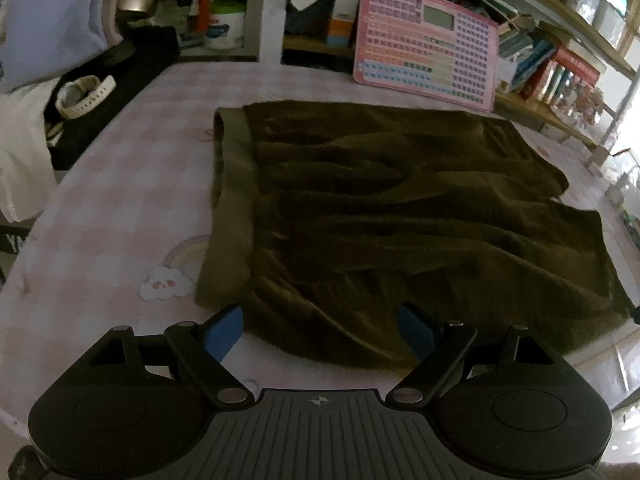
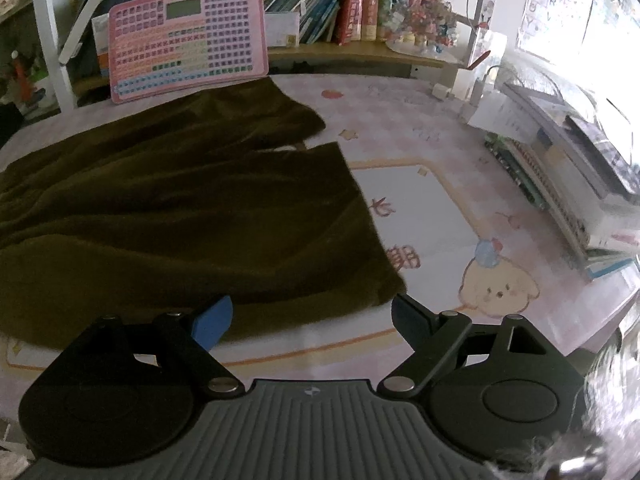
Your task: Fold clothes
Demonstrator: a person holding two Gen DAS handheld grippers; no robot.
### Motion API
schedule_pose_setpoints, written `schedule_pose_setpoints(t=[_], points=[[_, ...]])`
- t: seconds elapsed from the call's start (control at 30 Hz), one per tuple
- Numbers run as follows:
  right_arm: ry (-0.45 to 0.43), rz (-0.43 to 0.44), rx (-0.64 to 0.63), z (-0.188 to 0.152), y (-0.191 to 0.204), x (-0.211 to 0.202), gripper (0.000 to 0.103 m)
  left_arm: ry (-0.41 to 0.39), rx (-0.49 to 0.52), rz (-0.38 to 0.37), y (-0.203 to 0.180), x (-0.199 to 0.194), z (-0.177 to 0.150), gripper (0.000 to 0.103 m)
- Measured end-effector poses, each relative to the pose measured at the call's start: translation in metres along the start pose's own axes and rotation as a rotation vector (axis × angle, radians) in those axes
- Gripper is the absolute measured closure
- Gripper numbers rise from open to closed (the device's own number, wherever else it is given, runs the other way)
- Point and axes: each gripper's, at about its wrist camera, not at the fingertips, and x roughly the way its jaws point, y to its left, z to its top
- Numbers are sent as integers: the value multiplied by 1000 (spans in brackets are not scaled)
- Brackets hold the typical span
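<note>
A pair of dark olive-brown shorts (image 1: 400, 216) lies spread flat on the pink checked tablecloth (image 1: 120, 216), waistband to the left and two leg ends to the right. My left gripper (image 1: 320, 328) is open and empty, its blue-padded fingers straddling the near edge of the shorts by the waistband corner. In the right wrist view the shorts (image 2: 180, 208) fill the left half. My right gripper (image 2: 312, 320) is open and empty, just in front of the near leg's hem corner, above the tablecloth (image 2: 440, 208).
A pink keyboard-like board (image 1: 428, 40) leans on the bookshelf behind the shorts. A white watch (image 1: 84, 94) on black cloth and pale clothes lie at the left. Stacked books (image 2: 560, 176) line the right side of the table. Shelves of books stand behind.
</note>
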Motion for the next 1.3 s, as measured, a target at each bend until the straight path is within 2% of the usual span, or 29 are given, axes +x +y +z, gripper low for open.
schedule_pose_setpoints(t=[0.23, 0.53, 0.83, 1.03, 1.23, 1.3], points=[[-16, -13, -41, 26, -20, 8, 16, -12, -53, 56, 6, 4, 12, 16], [-29, 35, -170, 75, -37, 47, 16, 4, -112, 133, -5, 13, 22, 16], [-103, 205, -346, 162, -43, 101, 16, -56, -148, 205, -19, 26, 73, 16], [-151, 389, -456, 213, -41, 141, 16, -100, -79, 250, -35, 39, 107, 16], [-149, 503, -473, 260, -41, 191, 16, -106, -35, 280, -34, 58, 134, 16], [-139, 512, -483, 272, -40, 208, 16, -105, -19, 290, -32, 65, 141, 16]])
